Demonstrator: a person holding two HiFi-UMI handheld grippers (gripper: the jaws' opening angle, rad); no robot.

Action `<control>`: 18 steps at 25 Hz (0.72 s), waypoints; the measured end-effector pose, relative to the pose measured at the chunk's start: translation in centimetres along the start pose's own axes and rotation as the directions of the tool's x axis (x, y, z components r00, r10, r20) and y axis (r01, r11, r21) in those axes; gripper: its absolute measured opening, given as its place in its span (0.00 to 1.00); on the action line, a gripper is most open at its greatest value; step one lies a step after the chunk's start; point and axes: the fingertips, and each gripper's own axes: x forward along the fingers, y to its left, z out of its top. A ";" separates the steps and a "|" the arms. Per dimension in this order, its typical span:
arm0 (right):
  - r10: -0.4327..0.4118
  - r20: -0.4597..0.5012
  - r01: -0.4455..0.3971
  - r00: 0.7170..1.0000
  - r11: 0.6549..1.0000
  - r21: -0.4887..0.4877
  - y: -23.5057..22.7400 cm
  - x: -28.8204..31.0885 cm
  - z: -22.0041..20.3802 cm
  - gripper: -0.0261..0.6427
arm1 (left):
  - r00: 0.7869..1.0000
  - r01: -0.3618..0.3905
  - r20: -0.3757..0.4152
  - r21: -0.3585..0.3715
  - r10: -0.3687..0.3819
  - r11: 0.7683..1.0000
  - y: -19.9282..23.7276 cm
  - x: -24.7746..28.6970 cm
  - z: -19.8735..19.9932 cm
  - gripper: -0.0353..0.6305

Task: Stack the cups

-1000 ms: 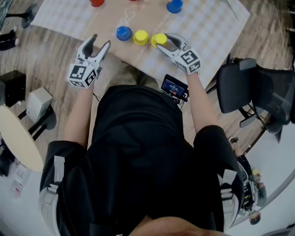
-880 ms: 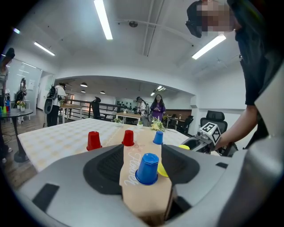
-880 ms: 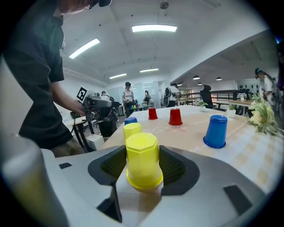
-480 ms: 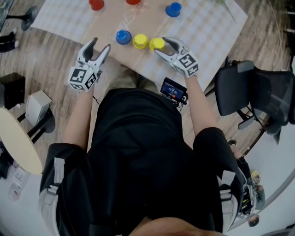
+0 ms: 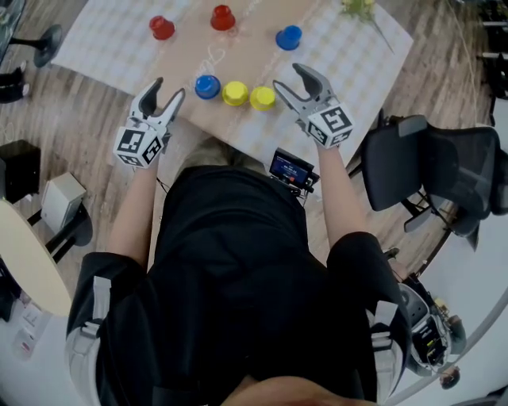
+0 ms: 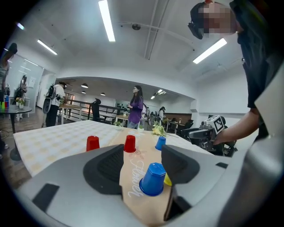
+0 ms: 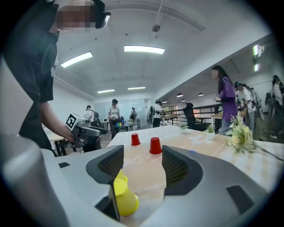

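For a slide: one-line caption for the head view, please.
Left gripper open, right gripper with jaws just opened wider, both empty near six unstacked red, blue and yellow cups.

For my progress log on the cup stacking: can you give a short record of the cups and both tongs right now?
stacked: none yet, all six stand apart, upside down
near row: near blue cup, left yellow cup, right yellow cup
far row: left red cup, right red cup, far blue cup
left tongs: open, holding nothing
right tongs: open, jaws just been opening, nothing between them
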 end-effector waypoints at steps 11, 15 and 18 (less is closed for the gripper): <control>-0.264 -0.078 0.268 0.961 0.962 0.045 -8.4 1.4 -2.1 0.49 | 1.000 0.004 -0.005 -0.024 -0.004 1.000 3.0 2.8 0.8 0.43; -0.287 -0.108 0.295 0.952 0.953 0.071 -10.5 2.9 -3.4 0.50 | 1.000 0.004 -0.016 -0.050 -0.005 0.999 4.2 3.7 0.6 0.43; -0.302 -0.126 0.316 0.945 0.943 0.103 -11.9 4.2 -4.4 0.50 | 1.000 0.006 -0.030 -0.063 -0.008 0.998 5.1 4.4 0.3 0.43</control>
